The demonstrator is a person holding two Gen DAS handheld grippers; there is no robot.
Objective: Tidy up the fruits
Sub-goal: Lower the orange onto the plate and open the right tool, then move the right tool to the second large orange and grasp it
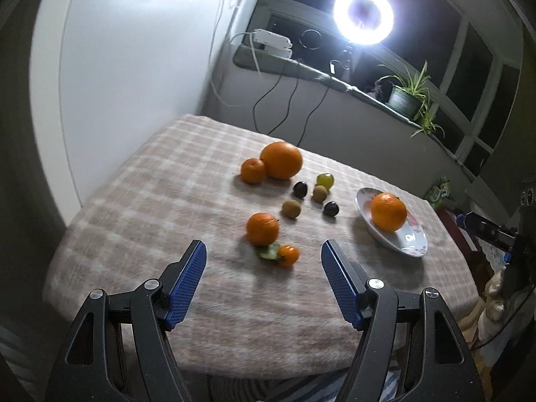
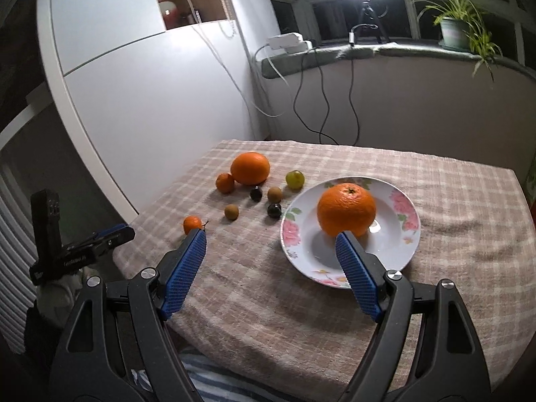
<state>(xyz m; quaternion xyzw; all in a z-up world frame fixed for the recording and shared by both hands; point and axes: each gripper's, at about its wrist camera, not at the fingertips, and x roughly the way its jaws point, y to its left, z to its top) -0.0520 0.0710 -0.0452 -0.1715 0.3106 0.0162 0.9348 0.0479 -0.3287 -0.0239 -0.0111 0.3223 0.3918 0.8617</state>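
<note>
A flowered white plate (image 2: 405,244) (image 1: 410,239) holds one orange (image 2: 346,208) (image 1: 388,211). On the checked cloth lie a big orange (image 1: 281,160) (image 2: 250,168), a small mandarin (image 1: 253,170) (image 2: 225,182) beside it, another orange (image 1: 262,229), a tiny mandarin with a leaf (image 1: 288,255), a green grape (image 1: 325,181) (image 2: 295,179), two brown kiwis (image 1: 290,208) (image 1: 320,193) and two dark fruits (image 1: 300,189) (image 1: 331,208). My left gripper (image 1: 264,247) is open above the near orange. My right gripper (image 2: 271,237) is open and empty, left of the plate.
The table (image 1: 150,201) stands against a white cabinet (image 2: 150,83). A windowsill behind holds a ring light (image 1: 363,15), a power strip (image 1: 271,38), hanging cables (image 2: 321,100) and a potted plant (image 2: 455,30). The left gripper's body shows at left in the right wrist view (image 2: 83,251).
</note>
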